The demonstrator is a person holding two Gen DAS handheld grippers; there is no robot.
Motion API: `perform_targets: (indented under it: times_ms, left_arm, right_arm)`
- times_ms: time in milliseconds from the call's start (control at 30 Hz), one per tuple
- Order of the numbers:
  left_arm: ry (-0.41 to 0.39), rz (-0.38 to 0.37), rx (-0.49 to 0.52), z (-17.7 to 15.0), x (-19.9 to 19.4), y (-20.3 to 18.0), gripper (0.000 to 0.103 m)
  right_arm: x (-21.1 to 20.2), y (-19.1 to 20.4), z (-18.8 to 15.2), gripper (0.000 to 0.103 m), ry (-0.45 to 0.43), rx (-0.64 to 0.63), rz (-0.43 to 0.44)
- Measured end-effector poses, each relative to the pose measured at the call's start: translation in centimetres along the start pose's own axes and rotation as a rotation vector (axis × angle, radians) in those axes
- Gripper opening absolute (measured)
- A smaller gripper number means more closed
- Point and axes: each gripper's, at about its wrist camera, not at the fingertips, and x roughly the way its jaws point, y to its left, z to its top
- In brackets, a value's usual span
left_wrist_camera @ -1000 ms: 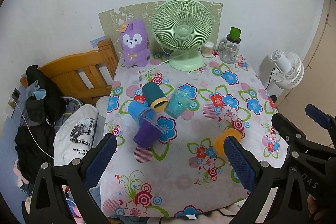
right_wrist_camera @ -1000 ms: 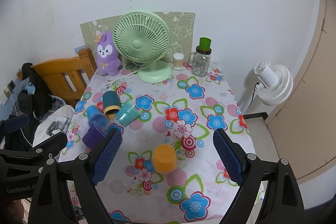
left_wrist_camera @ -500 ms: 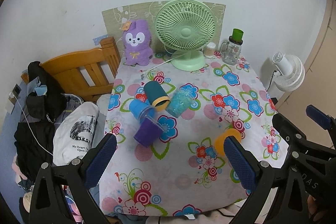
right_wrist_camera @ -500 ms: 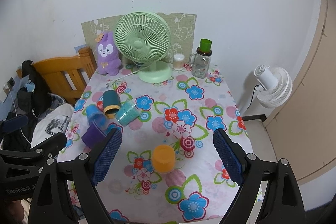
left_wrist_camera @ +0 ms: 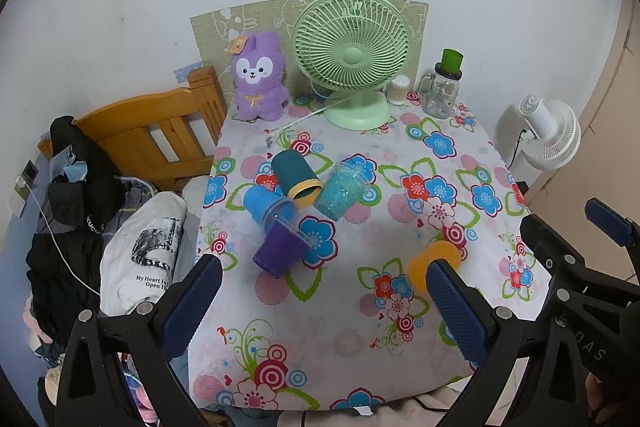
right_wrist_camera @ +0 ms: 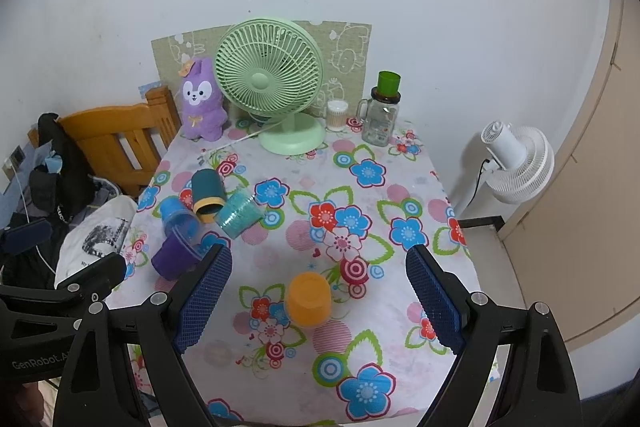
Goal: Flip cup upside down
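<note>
Orange cup (right_wrist_camera: 309, 299) seemingly rim-down; smooth, plain.

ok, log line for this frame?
stage: pre-grasp | left gripper: open, empty | right gripper: open, empty | orange cup: inverted on table | four cups: on sides, clustered

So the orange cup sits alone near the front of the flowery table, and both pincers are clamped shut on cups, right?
Not quite. The orange cup does sit alone near the front of the table, but the left gripper and the right gripper are both open and hold nothing. Each wrist view shows its own fingers spread wide above the cloth.
</note>
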Motion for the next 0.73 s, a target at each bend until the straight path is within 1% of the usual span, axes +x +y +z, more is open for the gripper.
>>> perform_targets:
  times_ms: [533, 733]
  left_arm:
    - [0.026, -0.012, 0.0, 0.5, 1.4, 0.1, 0.103]
    - [0.043, -0.006, -0.002, 0.7, 2.4, 0.3, 0.103]
  right_arm:
    - [1.1, 0.0, 0.1, 0.091, 0.022, 0.003, -0.007]
    - [2.1, 0.1, 0.3, 0.091, 0.038, -0.005, -0.004]
